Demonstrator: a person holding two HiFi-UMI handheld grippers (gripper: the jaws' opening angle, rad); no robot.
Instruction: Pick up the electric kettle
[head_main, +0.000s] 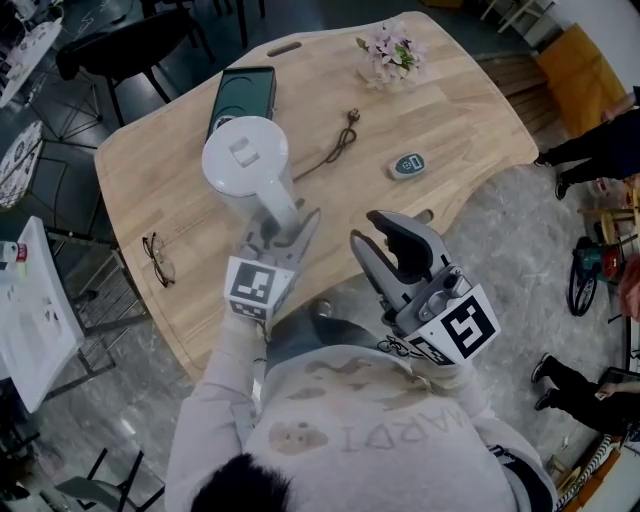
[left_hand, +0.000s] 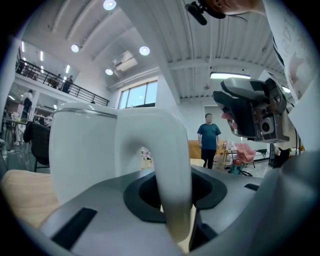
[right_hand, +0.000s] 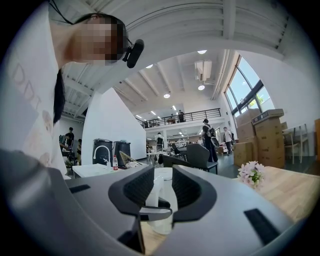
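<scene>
Nearest, the left gripper (head_main: 283, 228) is clamped on the handle (head_main: 277, 200) of the white electric kettle (head_main: 245, 155).
Beside it the right gripper (head_main: 384, 236) has its jaws apart, empty; the kettle is over the near side of the wooden table (head_main: 450, 130), flowers (head_main: 390, 55) beyond.

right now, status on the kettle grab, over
Left gripper shut on handle of electric kettle; right gripper open, empty. Kettle upright, lift unconfirmed. Eyeglasses and cable nearby, both clear.
</scene>
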